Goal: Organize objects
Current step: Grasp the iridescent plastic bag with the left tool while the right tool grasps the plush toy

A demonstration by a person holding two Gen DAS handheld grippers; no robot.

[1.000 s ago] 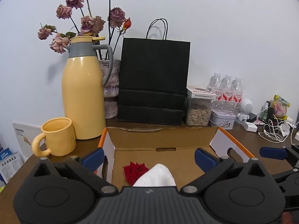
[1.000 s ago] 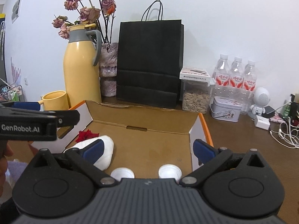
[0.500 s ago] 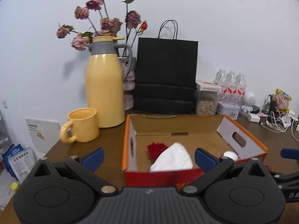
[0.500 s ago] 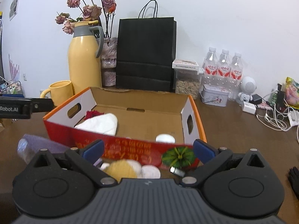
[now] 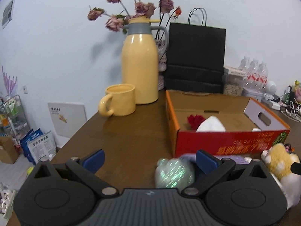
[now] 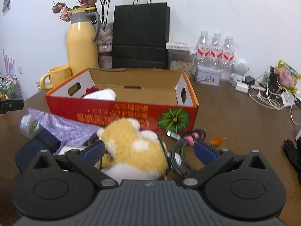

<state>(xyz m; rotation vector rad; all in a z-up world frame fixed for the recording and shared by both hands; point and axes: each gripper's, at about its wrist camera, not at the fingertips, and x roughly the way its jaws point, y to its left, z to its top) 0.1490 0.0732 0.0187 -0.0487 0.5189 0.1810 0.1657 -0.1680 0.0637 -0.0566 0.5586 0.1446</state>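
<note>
While left view blurs it, right shows plush toy [image 6: 131, 146] between open right tongs [image 6: 148, 152].

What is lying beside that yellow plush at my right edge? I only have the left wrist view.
Observer: A coiled black braided cable with a pink tie lies just right of the plush toy.
Operator: Is the plush gripped yet?
Observer: No. The right gripper is open, its jaws wide apart, with the plush between them.
Operator: Anything further right?
Observer: A black glove lies on the table, near the right wrist view's right edge.
</note>
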